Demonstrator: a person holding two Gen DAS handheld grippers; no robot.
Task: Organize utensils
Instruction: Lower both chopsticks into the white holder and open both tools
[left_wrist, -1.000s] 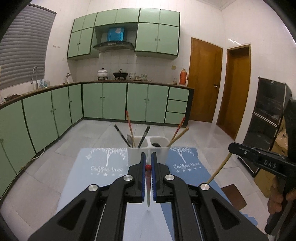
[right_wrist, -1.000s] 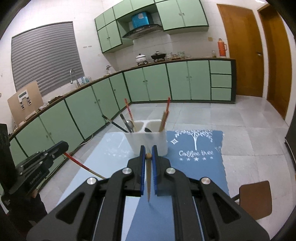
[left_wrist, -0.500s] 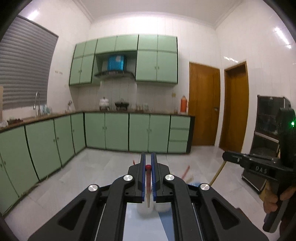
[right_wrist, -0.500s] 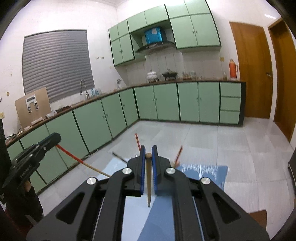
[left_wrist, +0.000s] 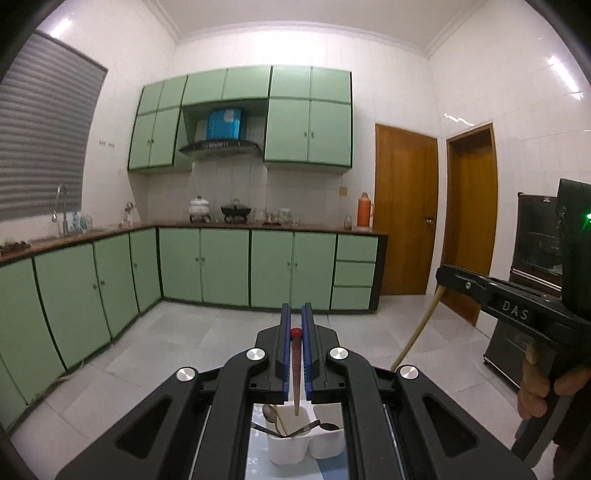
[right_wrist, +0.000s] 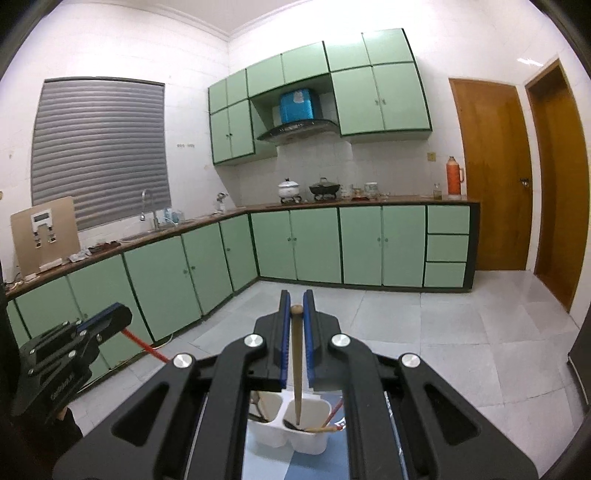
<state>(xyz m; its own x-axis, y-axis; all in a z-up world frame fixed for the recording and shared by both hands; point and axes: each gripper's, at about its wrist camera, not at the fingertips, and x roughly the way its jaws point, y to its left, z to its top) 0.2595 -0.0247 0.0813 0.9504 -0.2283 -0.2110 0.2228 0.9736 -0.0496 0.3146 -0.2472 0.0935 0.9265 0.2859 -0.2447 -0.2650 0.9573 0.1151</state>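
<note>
Green cabinets line the kitchen ahead of you, tiled floor beyond. Both sets of fingers pinch one chopstick each: the left gripper (left_wrist: 296, 334) a red-capped chopstick (left_wrist: 295, 369), the right gripper (right_wrist: 296, 314) a plain wooden chopstick (right_wrist: 296, 365). The white holder (left_wrist: 284, 448) sits low at 6 o'clock. Each stick hangs by its top end, so a tilt could make its tip miss the compartments or catch the spoon (left_wrist: 270, 414) leaning inside.

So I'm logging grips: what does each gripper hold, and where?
Left gripper: red-tipped chopstick, pinched near its top end. Right gripper: plain wooden chopstick, likewise.
</note>
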